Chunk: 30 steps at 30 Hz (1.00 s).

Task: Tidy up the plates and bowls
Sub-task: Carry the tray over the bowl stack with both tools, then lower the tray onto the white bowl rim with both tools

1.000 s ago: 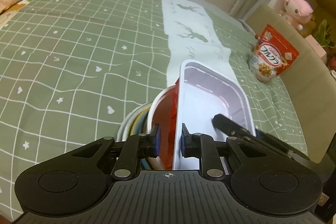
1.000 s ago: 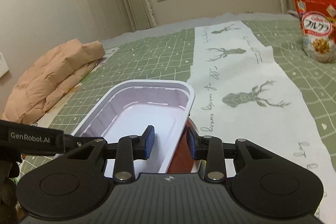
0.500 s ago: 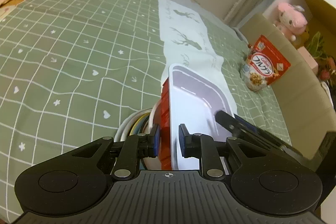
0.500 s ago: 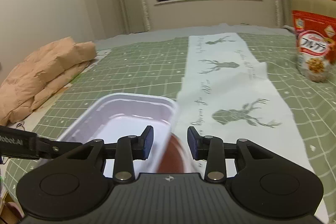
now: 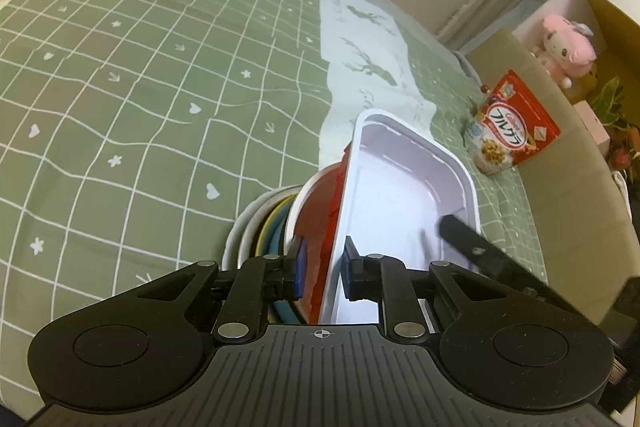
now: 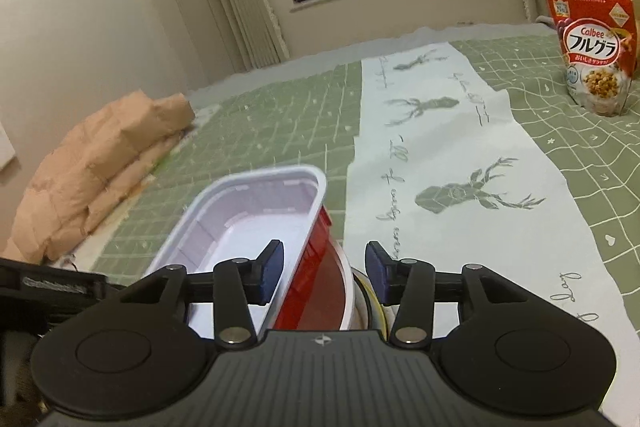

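Observation:
A rectangular tray, white inside and red outside (image 5: 404, 195), sits tilted on a red bowl with a white rim (image 5: 316, 203). The bowl rests on a stack of round plates (image 5: 256, 227) with white, yellow and blue edges. My left gripper (image 5: 322, 263) is shut on the tray's near wall. In the right wrist view the tray (image 6: 256, 215) and the red bowl (image 6: 324, 291) lie below my right gripper (image 6: 322, 267), which is open with its fingers either side of the tray's right wall, not touching it. The right gripper's black finger (image 5: 480, 251) also shows in the left wrist view.
All rests on a green checked cloth (image 5: 120, 87) with a white deer-print runner (image 6: 448, 155). A red cereal bag (image 6: 592, 47) stands at the far right by a beige cushion edge (image 5: 568, 155). A peach quilt (image 6: 92, 163) lies at the left. A pink plush toy (image 5: 564, 47) sits behind.
My right gripper has opened and let go of the tray's wall. The left gripper still holds the tray, which has tilted slightly as the view shifted.

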Each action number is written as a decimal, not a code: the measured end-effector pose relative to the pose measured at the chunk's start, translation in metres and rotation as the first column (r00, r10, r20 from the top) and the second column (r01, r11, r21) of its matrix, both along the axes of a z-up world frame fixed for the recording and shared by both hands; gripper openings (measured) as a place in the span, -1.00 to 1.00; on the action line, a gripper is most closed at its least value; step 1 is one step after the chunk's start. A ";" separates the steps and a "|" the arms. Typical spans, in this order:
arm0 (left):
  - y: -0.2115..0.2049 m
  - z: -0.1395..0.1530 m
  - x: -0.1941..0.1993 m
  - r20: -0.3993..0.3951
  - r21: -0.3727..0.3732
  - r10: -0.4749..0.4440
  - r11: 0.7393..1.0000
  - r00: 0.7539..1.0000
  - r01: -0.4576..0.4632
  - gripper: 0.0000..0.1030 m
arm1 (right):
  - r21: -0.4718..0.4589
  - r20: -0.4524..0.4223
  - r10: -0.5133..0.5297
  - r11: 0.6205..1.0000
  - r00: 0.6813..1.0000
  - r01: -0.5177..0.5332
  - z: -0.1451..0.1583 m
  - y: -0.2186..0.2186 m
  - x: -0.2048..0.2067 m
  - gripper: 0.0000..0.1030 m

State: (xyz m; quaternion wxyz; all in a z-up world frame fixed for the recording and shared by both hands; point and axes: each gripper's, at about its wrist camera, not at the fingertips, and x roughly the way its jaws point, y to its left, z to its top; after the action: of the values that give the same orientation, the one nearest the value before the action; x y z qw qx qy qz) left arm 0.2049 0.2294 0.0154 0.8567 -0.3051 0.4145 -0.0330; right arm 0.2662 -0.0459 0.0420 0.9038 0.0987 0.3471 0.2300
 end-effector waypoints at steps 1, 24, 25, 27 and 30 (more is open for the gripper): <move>0.000 -0.001 0.000 -0.002 0.000 0.005 1.000 1.000 -0.005 -0.62 | 0.007 0.017 -0.006 1.000 1.000 0.006 0.003 -0.002 -0.003 -0.12; -0.010 0.023 -0.002 0.070 -0.039 -0.053 0.998 0.996 0.056 -0.60 | 0.019 -0.023 0.031 0.999 0.999 -0.030 0.000 -0.001 0.000 0.11; -0.011 0.024 -0.001 0.074 -0.054 -0.055 0.997 0.996 0.059 -0.60 | 0.014 -0.006 0.031 0.999 1.000 -0.031 0.003 -0.002 -0.002 0.10; -0.011 0.026 0.001 0.087 -0.076 -0.055 0.995 0.995 0.062 -0.56 | 0.003 0.020 0.047 0.999 0.999 -0.047 0.007 0.000 -0.005 0.02; -0.014 0.030 0.002 0.092 -0.040 -0.044 0.998 0.995 0.048 -0.56 | -0.034 0.035 0.059 0.998 0.998 -0.058 0.007 0.007 -0.008 -0.05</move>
State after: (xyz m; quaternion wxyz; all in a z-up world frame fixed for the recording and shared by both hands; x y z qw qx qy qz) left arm 0.2065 0.2157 0.0450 0.8671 -0.3117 0.3812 -0.0755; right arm 0.2584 -0.0386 0.0488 0.9044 0.0695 0.3371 0.2524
